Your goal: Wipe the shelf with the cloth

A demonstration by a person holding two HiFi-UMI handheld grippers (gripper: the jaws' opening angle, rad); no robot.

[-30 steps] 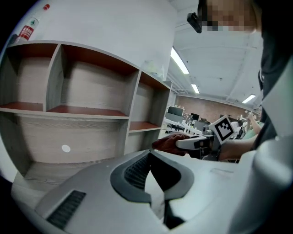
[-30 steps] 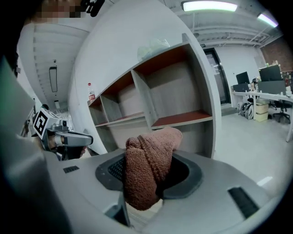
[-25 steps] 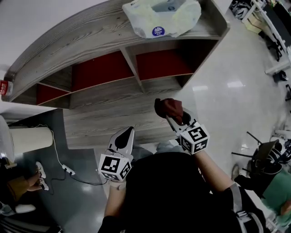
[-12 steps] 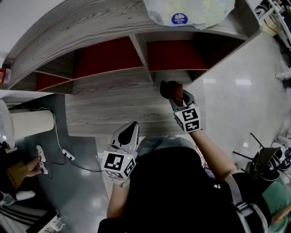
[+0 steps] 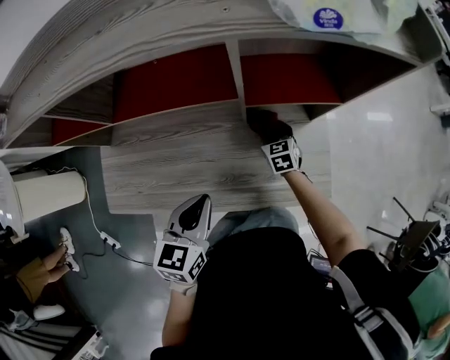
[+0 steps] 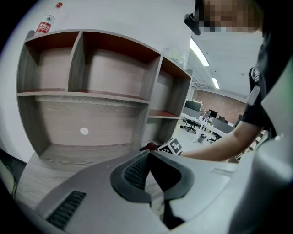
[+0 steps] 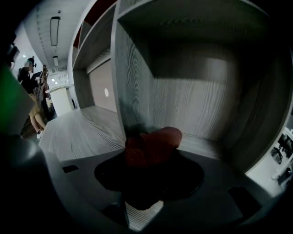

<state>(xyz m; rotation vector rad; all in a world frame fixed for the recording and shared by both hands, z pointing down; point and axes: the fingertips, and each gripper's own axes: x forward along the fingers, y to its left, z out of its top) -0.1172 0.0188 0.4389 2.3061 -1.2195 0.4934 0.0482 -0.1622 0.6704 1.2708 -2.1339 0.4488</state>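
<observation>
Grips a bunched dark red cloth point(image 7: 154, 142) in the right claw point(image 7: 149, 157), jaws clenched on the fabric so that a rounded wad pokes out past the tips. Holds that wad low at the foot of the upright divider point(image 7: 130, 82), right at the mouth of the lower right-hand compartment of the shelf point(image 5: 176, 158); cannot tell whether fabric and board actually touch. Reaches there with the right arm point(image 5: 320, 218) stretched forward, marker cube point(image 5: 283, 155) facing up just behind the cloth in the head view.

Carries nothing in the left claw point(image 5: 195, 211): jaws drawn together at the tips, ribbed pads point(image 6: 135, 171) angled toward each other with only a dark hollow behind them. Hangs well apart from the right claw, close to the body, tip at the front edge of the wide lower board in the head view.

Shows grey wood grain on the shelf's boards and sides, with red panels point(image 5: 176, 77) inside the upper compartments. Bears a pale plastic bag point(image 5: 337, 14) with a round blue label on top, above the right-hand compartments, and a small bottle point(image 6: 44, 26) with a red label at the far left end of the top. Beyond the shelf's left end: a white round pillar point(image 5: 42, 200) and a thin white cable point(image 5: 91, 225) trailing across the grey floor point(image 5: 133, 281) to a power strip point(image 5: 107, 241).
</observation>
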